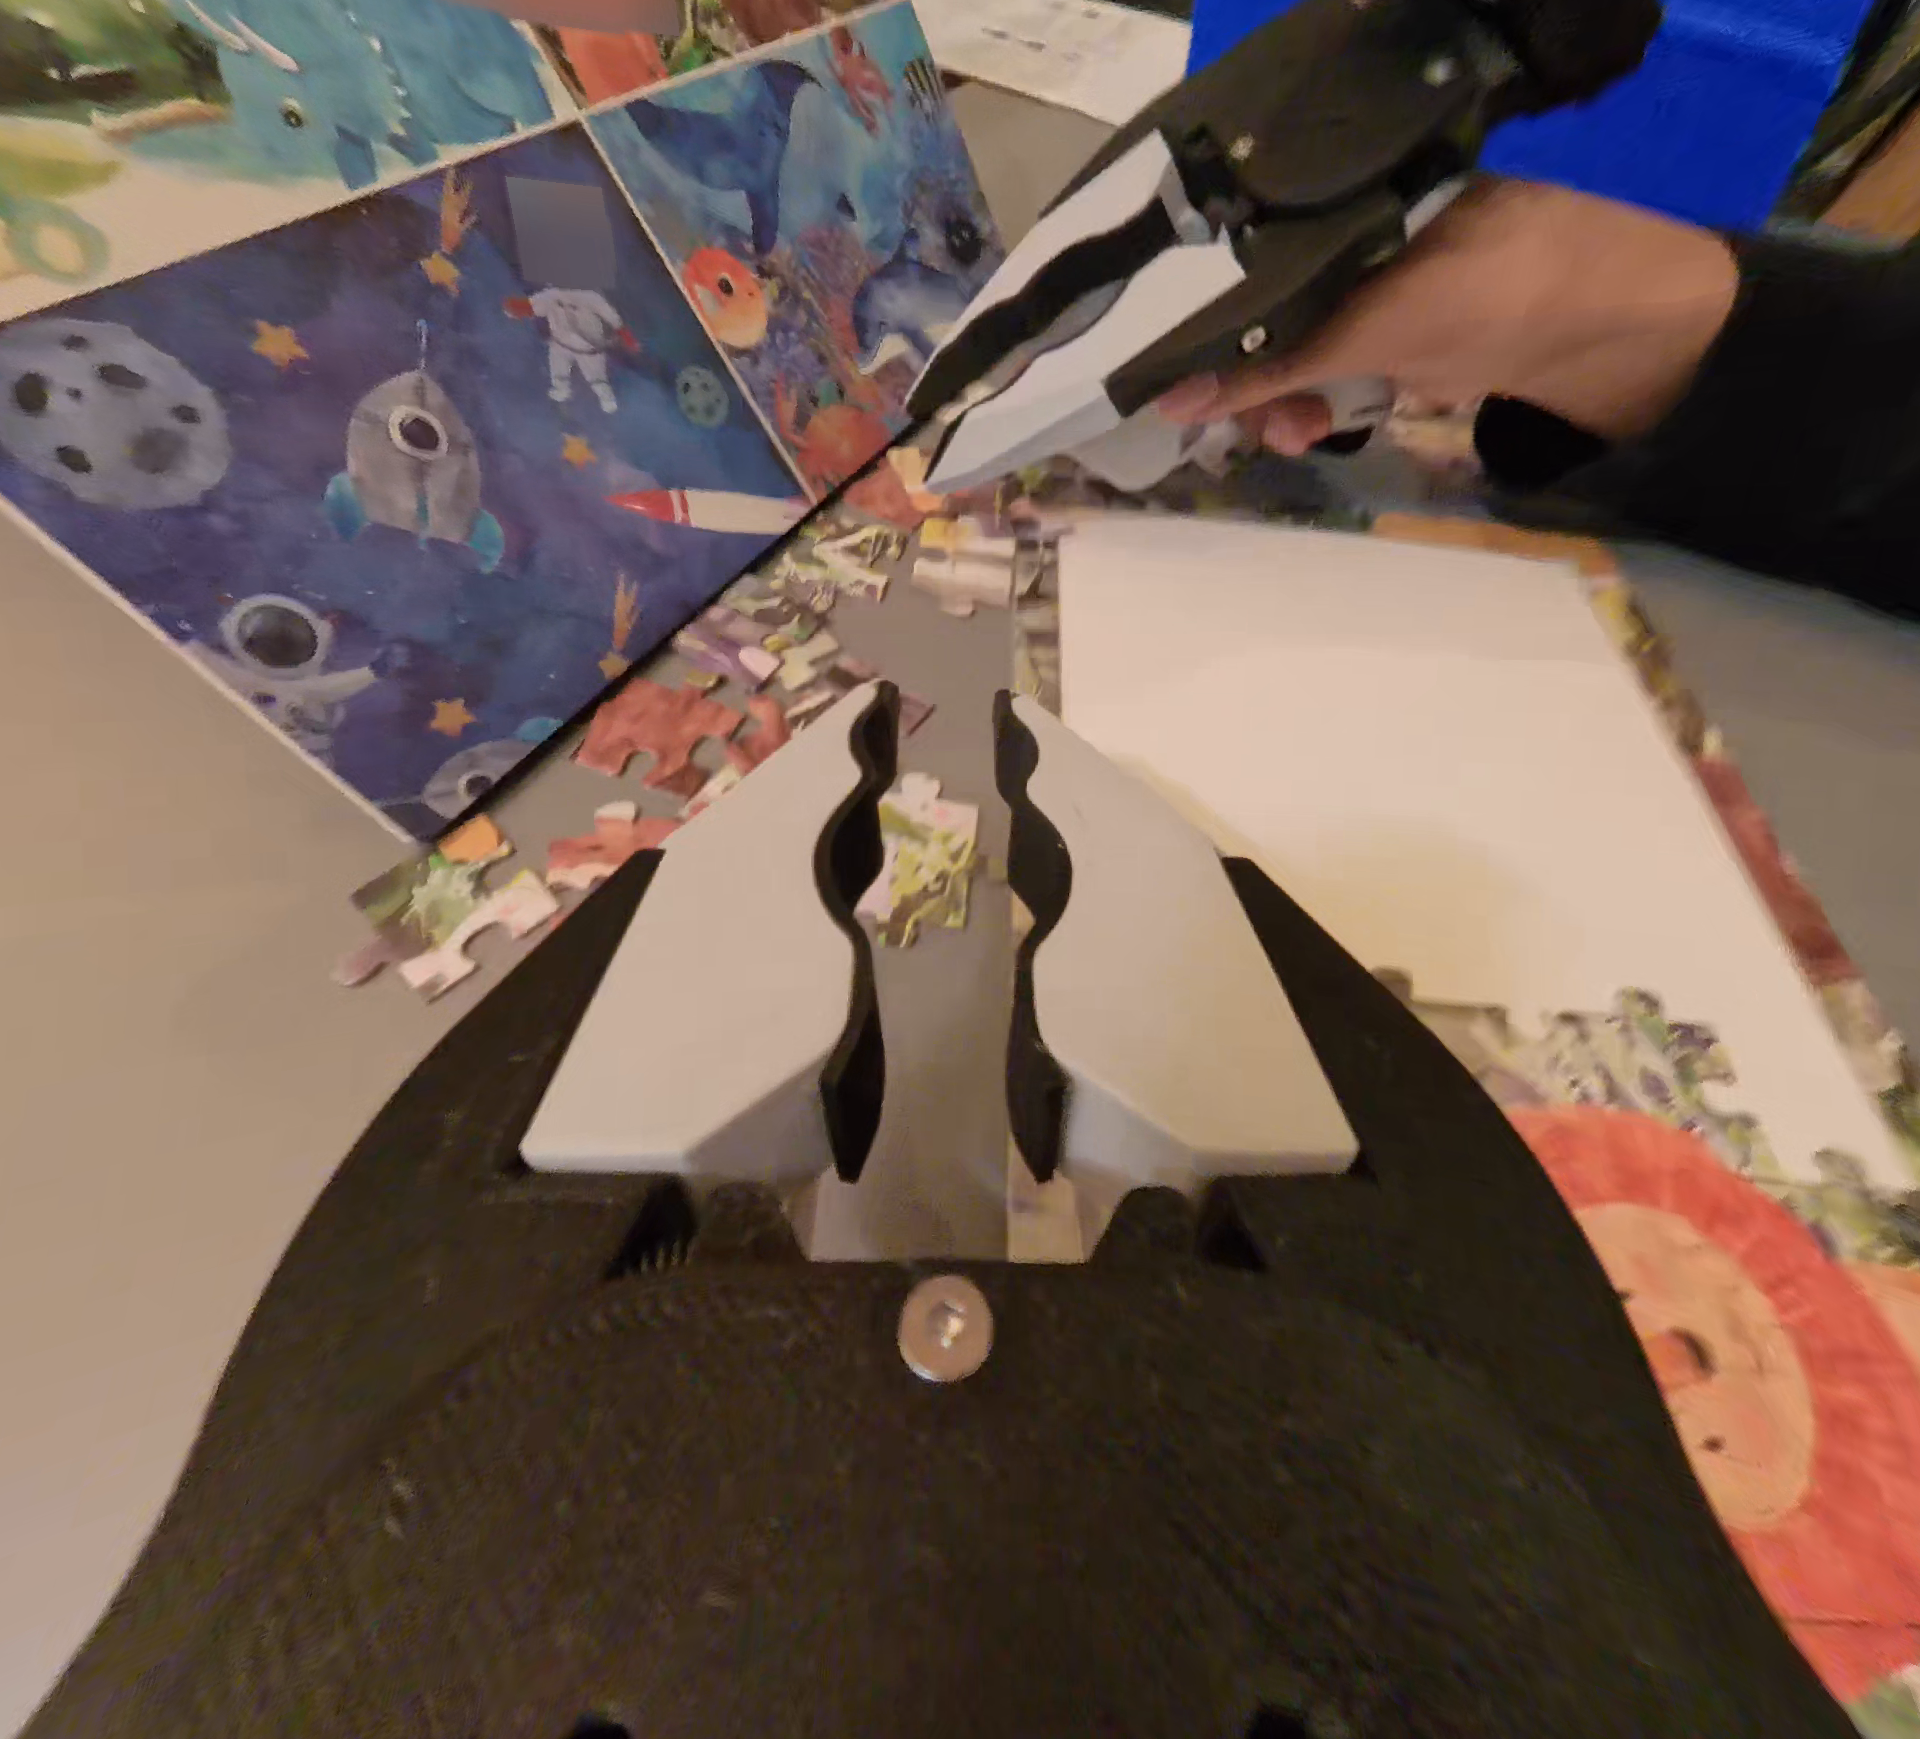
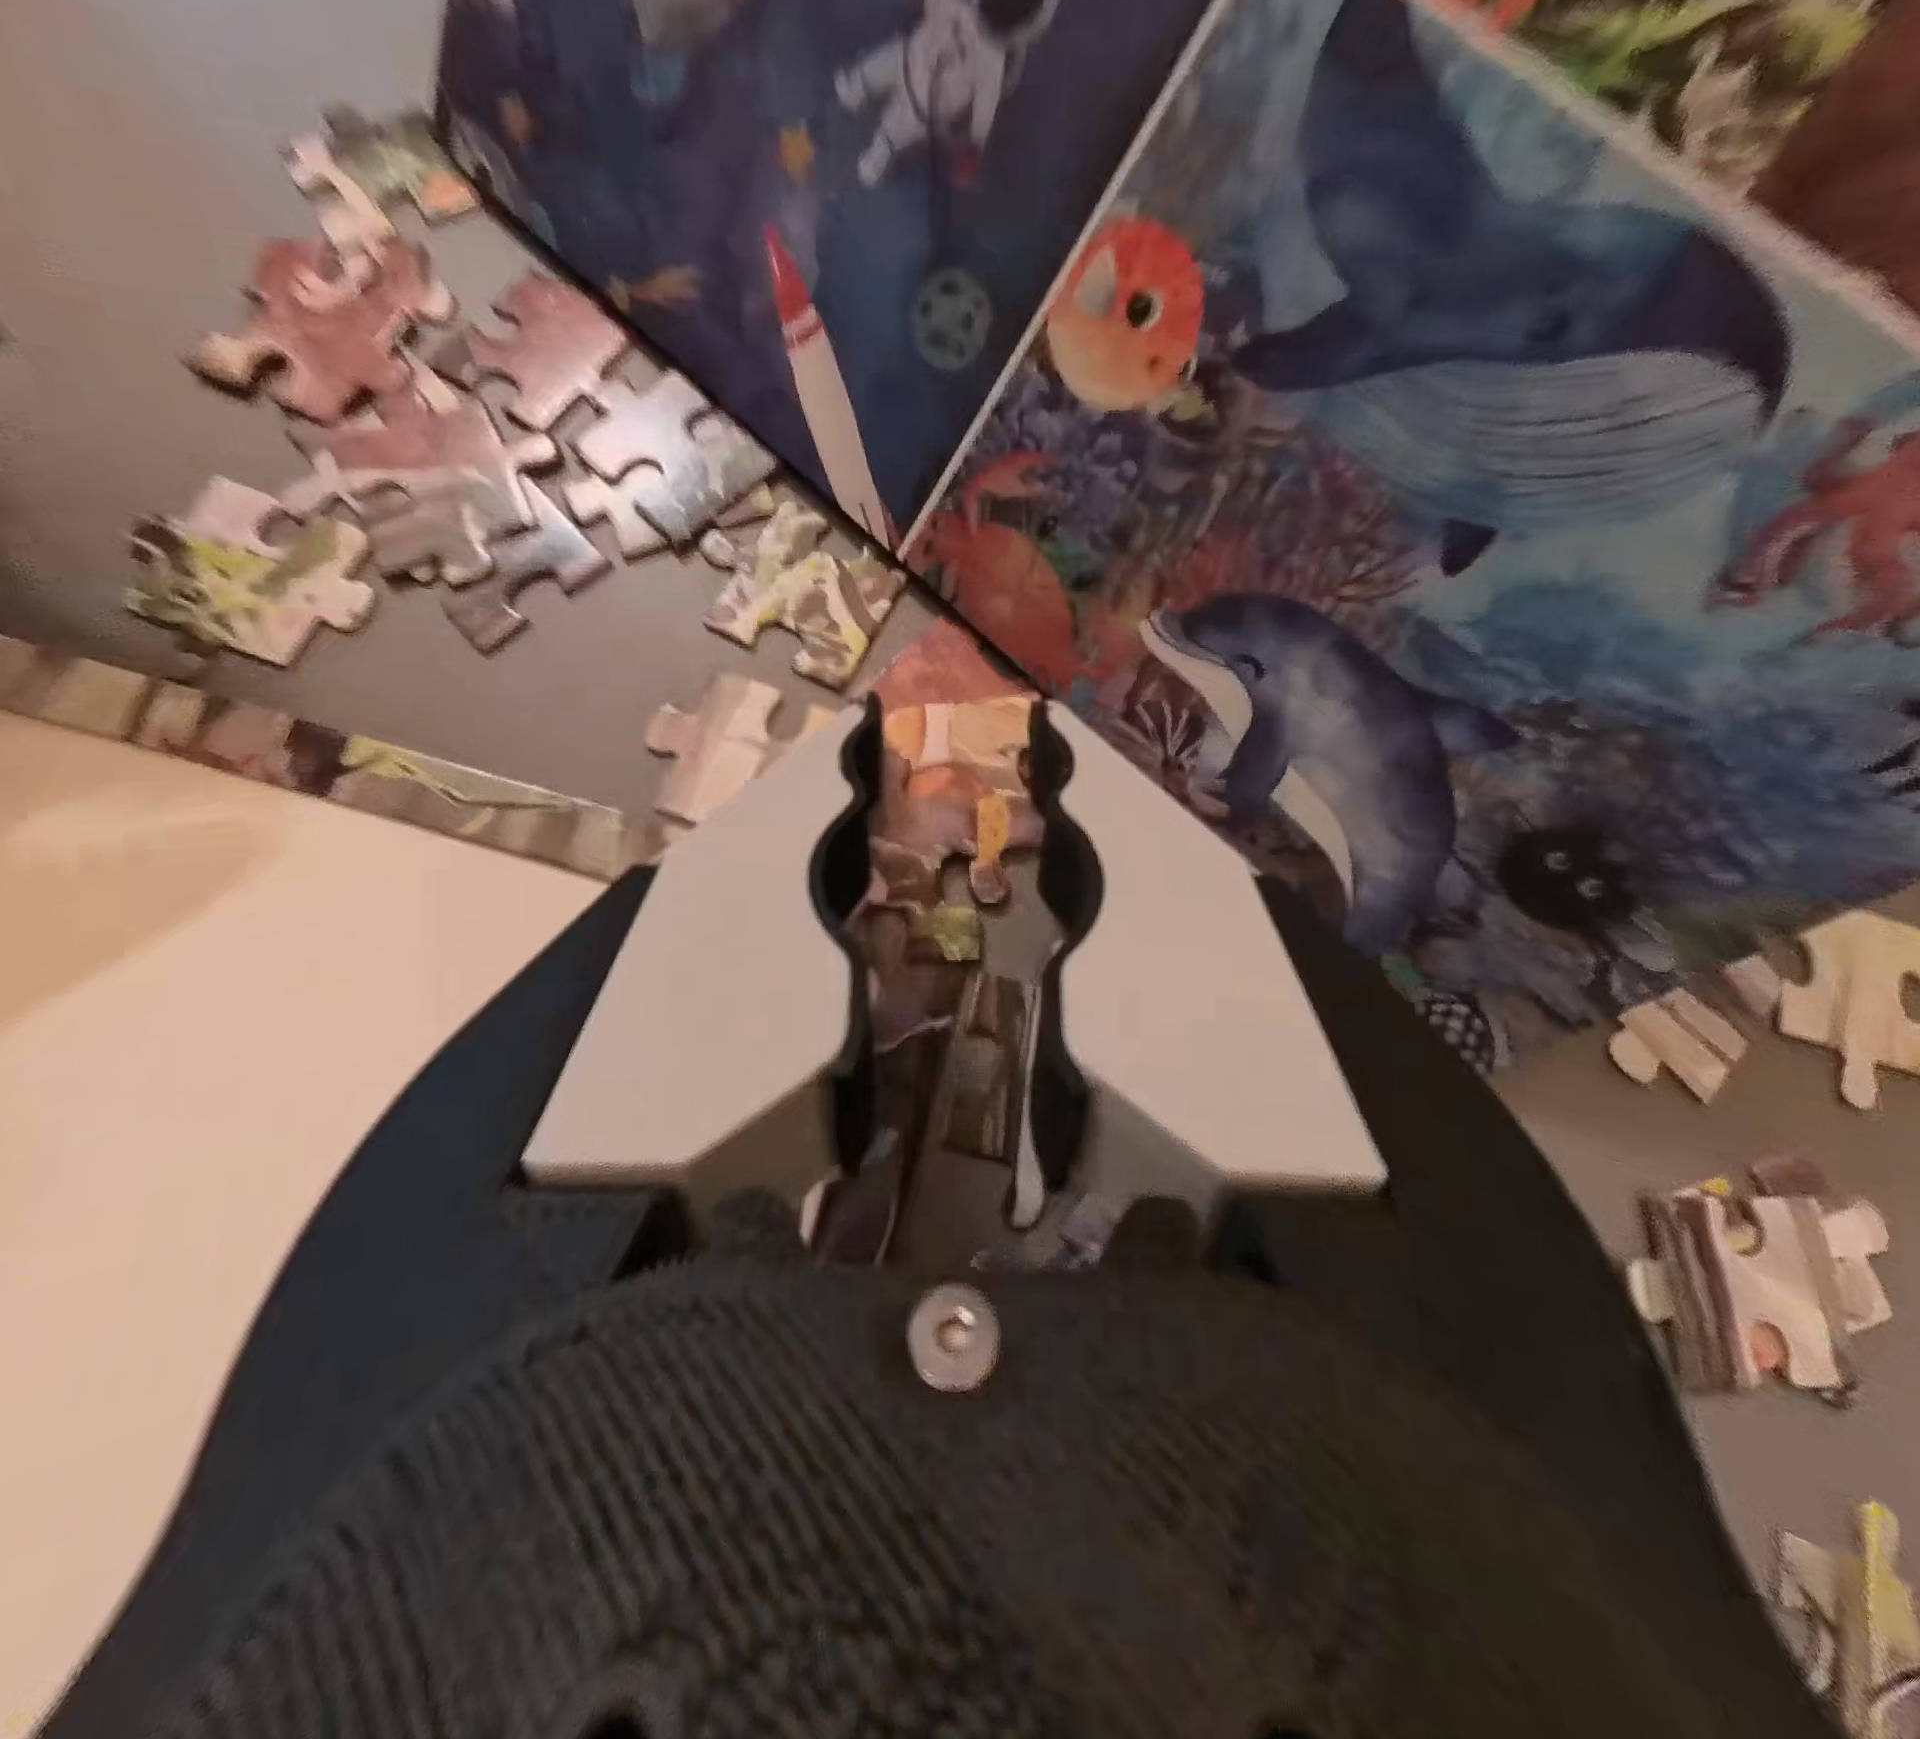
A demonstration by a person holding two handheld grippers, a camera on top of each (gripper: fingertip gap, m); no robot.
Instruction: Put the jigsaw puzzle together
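Right claw (image 2: 951, 723) apart over loose pieces (image 2: 436, 442) beside box (image 2: 1455, 442); left claw (image 1: 940, 713) apart, empty. Lower squarely onto single piece, clamp edge, carry to puzzle frame (image 1: 1714, 1274) on bench (image 1: 156, 806).

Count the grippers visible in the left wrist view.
2: the left gripper low at centre, open over loose puzzle pieces; the right gripper upper right, tips by the picture box.

The left tongs (image 1: 943, 733) have a rough, grainy matt black plastic body, smooth pale fingers (image 1: 727, 941) and a shiny metal screw (image 1: 943, 1328). Loose cardboard puzzle pieces (image 2: 582, 453) gleam glossily; the grey bench (image 1: 156, 858) looks smooth and matt.
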